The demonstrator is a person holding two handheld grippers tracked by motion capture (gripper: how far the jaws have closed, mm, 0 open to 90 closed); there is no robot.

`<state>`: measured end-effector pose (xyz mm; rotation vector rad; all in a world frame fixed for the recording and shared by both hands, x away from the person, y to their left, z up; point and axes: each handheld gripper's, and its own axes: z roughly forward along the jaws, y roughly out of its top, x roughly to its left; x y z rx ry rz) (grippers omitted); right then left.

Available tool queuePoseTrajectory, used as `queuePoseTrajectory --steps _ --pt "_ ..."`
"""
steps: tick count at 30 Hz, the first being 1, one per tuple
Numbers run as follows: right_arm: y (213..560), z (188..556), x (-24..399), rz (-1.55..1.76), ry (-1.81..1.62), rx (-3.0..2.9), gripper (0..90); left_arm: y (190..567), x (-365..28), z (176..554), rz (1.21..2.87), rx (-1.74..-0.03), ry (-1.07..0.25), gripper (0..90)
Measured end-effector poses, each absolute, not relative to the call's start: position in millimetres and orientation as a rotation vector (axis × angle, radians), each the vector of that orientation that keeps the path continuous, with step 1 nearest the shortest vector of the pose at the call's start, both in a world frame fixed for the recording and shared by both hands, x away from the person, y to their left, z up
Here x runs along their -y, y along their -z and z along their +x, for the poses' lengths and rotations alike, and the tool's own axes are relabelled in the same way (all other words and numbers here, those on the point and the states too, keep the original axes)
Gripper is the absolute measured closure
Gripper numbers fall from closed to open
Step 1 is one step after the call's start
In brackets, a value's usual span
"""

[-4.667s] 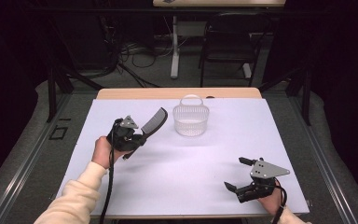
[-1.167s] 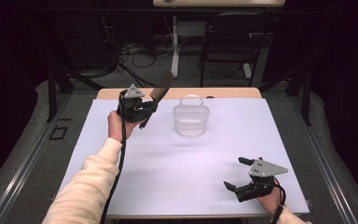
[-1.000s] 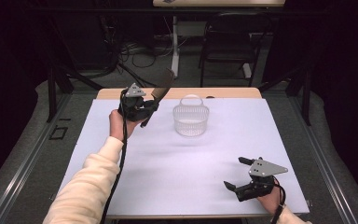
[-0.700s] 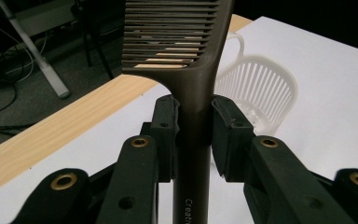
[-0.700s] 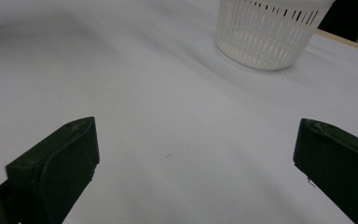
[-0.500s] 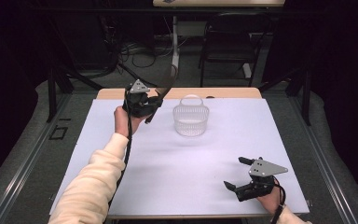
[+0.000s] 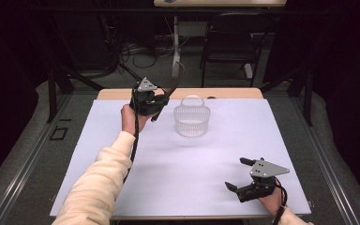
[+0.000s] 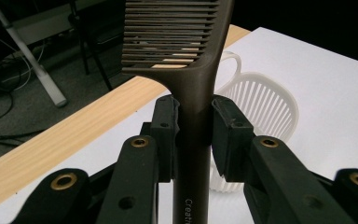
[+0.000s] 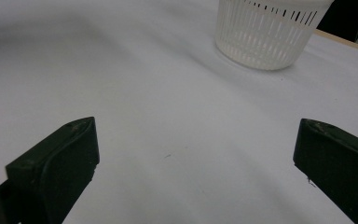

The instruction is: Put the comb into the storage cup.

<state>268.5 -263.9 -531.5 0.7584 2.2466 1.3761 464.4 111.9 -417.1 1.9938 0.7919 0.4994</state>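
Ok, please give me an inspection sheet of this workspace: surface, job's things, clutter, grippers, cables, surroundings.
Surface: white sheet on a wooden table, bare apart from the basket.
Job's things: dark comb, raised beside the white slotted basket; basket upright with handle.
Clutter: nothing seen.
Grippers: left gripper shut on the comb's handle, teeth end up; right gripper open, low at the near right of the sheet.
Cables: a black cable trails along the left sleeve.
Surroundings: dark room, chair, floor cables.

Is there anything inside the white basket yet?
Through the slats of the white basket it looks empty, though its floor is partly hidden by the wall. The comb is clamped in the left tongs, above the table.
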Motion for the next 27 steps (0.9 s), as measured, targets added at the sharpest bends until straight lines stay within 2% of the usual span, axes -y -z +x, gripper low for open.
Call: queuePoseTrajectory --steps 27 --pt "531.7 269.8 263.6 0.765 -1.382 -2.25 0.0 414.4 -99.7 466.4 1.968 -0.752 -0.507 72.5"
